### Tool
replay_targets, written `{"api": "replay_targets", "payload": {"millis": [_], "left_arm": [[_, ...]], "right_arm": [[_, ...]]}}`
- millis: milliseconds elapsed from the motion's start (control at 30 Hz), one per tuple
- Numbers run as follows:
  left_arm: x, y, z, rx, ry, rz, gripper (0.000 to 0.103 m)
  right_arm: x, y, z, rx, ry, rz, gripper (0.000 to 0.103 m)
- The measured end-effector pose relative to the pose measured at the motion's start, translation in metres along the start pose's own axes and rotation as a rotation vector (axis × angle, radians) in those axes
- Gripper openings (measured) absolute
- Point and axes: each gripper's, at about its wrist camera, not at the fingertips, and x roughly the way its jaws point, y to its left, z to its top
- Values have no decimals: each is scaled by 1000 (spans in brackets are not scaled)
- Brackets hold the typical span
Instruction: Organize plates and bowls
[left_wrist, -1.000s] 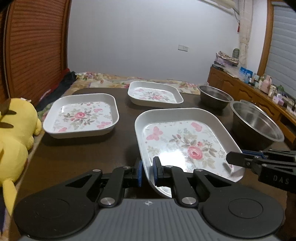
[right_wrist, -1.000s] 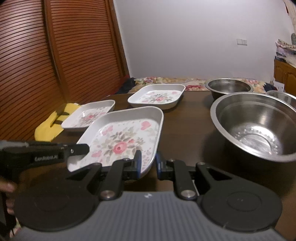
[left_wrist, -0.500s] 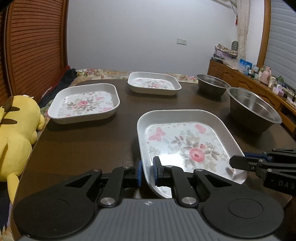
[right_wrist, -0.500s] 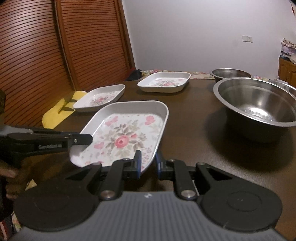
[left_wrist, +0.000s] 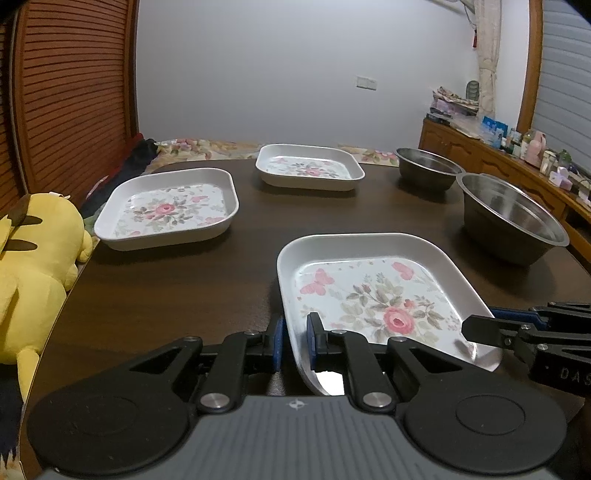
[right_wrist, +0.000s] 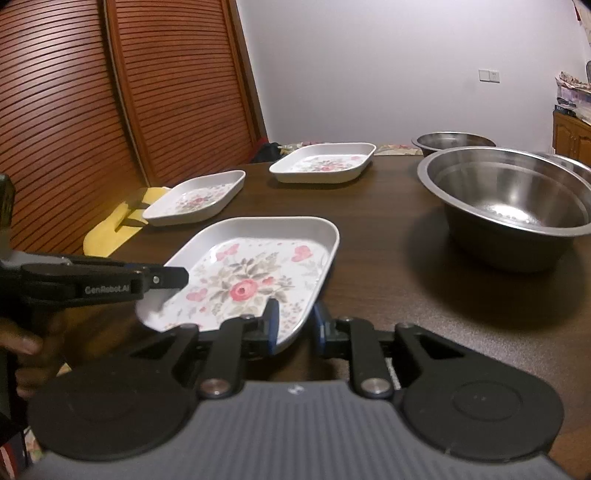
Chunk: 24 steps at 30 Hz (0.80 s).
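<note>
A white floral plate (left_wrist: 373, 291) sits low over the near side of the dark table; it also shows in the right wrist view (right_wrist: 255, 273). My left gripper (left_wrist: 294, 343) is shut on its near left rim. My right gripper (right_wrist: 295, 325) is shut on its near right rim, with one finger inside the plate. Two more floral plates lie farther off, one at the left (left_wrist: 166, 206) and one at the back middle (left_wrist: 310, 166). A large steel bowl (right_wrist: 506, 199) stands at the right, and a smaller steel bowl (left_wrist: 424, 166) stands behind it.
A yellow plush toy (left_wrist: 33, 266) lies off the table's left edge. A wooden slatted door (right_wrist: 110, 92) stands at the left. A sideboard (left_wrist: 517, 162) with small items runs along the right wall. The table (left_wrist: 177, 280) is bare between the plates.
Both grippers and the held plate have come down and back toward the near table edge. The far plates and bowls look more distant and lower-angled than before. Both grips stay shut.
</note>
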Motion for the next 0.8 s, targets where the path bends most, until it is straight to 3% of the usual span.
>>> {"api": "replay_targets", "payload": {"millis": [133,267,500,600,700,800], "left_arm": [[-3,2,2,-9,-7,7,24],[-8,8,5,-38,-32,-5,51],[-20,9,16,-31,-72,7,63],[-25,10,22,-26,-88,16,68],[-29,10,27,-24,-106,32,76],[-32,12,31,-25,-118,46,85]], "right_arm": [[-1,0,-1,-2,-7,-5,22],[-4,-2,0,5,-13,-13,28],[-16,-2,6,-13,-73,-32,46],[-21,-5,11,-7,-92,-22,48],[-26,-6,16,-6,-115,-24,62],[-32,-8,22,0,-136,-23,67]]}}
